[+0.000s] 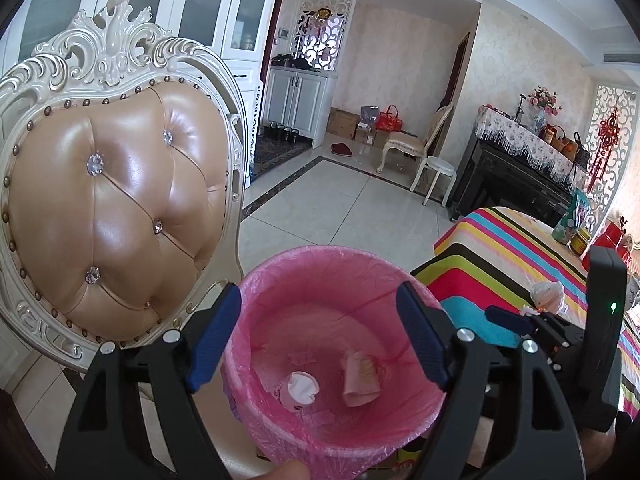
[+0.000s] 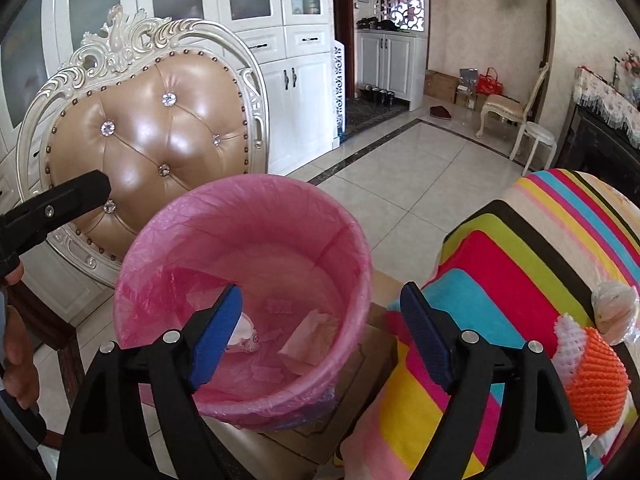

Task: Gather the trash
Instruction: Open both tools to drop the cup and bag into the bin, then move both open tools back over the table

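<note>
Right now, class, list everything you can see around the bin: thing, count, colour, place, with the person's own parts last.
bin: one, pink liner, on the floor between chair and table
white wad: one, white, bin bottom
paper scrap: one, pinkish, bin bottom beside the wad
chair: one, tan padding, cream frame, behind the bin
table: one, striped cloth, right of the bin
foam net: one, orange, table edge
white net: one, white, against the foam net
plastic wrap: one, clear, behind the nets
stool: one, white, far floor
left hand-held gripper: one, black with blue pads, open over the bin
right hand-held gripper: one, same colours, open, empty
</note>
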The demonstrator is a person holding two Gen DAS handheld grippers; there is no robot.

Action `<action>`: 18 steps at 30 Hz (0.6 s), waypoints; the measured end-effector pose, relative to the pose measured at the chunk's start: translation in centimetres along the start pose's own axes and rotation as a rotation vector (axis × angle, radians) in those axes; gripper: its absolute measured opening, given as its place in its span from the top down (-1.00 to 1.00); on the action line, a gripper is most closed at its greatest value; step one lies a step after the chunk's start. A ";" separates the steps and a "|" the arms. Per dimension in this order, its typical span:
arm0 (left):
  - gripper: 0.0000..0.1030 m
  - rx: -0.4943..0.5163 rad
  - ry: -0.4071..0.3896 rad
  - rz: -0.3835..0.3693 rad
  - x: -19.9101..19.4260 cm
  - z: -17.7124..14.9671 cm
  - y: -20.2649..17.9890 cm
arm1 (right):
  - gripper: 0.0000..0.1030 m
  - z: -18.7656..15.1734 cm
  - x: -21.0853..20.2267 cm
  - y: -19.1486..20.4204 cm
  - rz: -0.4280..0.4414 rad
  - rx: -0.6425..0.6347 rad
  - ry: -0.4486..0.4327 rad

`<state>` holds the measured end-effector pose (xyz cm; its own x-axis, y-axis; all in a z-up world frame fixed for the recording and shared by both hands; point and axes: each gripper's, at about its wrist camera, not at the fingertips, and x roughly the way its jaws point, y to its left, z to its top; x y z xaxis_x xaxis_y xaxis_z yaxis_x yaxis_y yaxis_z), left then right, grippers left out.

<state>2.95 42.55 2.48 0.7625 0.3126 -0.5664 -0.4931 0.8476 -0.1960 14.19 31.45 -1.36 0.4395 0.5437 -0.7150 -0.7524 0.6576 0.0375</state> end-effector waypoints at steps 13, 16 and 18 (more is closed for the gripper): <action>-0.50 0.055 -0.022 -0.028 -1.4 -1.7 -4.6 | -0.49 -2.0 -7.5 -5.2 -0.084 0.085 -0.090; -0.50 0.094 -0.041 -0.037 -2.3 -2.5 -6.7 | -0.51 -3.5 -10.4 -6.8 -0.107 0.121 -0.122; -0.50 0.125 -0.050 -0.054 -3.0 -3.4 -8.6 | -0.54 -4.6 -12.4 -7.9 -0.126 0.143 -0.142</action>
<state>3.51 32.88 3.17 0.8080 0.2829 -0.5168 -0.3966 0.9098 -0.1221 12.44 17.15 4.00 0.5980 0.5135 -0.6154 -0.6145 0.7867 0.0594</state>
